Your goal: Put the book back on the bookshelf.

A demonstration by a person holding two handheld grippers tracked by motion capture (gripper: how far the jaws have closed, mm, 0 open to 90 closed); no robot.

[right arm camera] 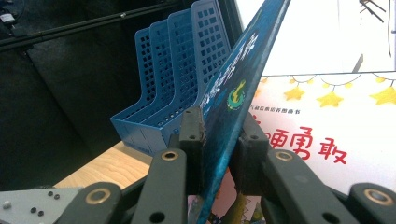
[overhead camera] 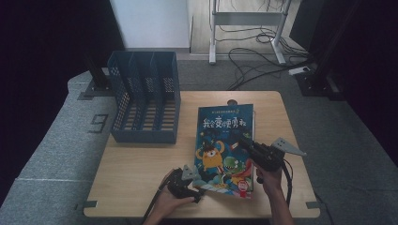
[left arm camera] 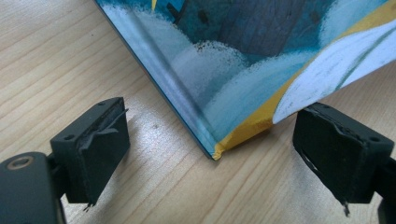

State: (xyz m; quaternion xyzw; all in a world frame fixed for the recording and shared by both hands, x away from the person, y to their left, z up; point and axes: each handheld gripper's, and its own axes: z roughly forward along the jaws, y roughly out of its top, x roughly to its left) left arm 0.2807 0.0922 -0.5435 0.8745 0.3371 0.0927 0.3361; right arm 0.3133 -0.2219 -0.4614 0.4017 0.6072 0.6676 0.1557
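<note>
- A picture book point(overhead camera: 224, 145) lies on a wooden table point(overhead camera: 141, 168), on the right half, with its long side running away from the person.
- The book's cover is dark blue-green, with an orange monster and a green monster drawn on it and big letters near the top.
- A blue file rack point(overhead camera: 145, 103) stands at the back left of the table, well apart from the book. It has upright walls full of little holes and slots between them.
- The left gripper point(overhead camera: 187, 180) is held in the person's left hand point(overhead camera: 171, 201), low on the table, just beside the book's near left corner.
- In the left gripper view, its two black jaws are spread wide. The yellow corner of the book point(left arm camera: 219, 149) sits between them, and neither jaw touches it.
- The right gripper point(overhead camera: 253, 149) is held in the person's right hand point(overhead camera: 268, 180), at the right edge of the book.
- In the right gripper view, its jaws are pressed on the book's front cover point(right arm camera: 229, 107), one jaw on each side, pinching it.
- The cover is lifted and tilted up. The white page point(right arm camera: 322, 135) under it shows, with yellow stars and red letters.
- The blue rack point(right arm camera: 173, 79) can be seen behind the lifted cover in that view.
- The floor point(overhead camera: 61, 154) around the table is grey carpet, and black cables point(overhead camera: 263, 61) lie on it behind the table.
</note>
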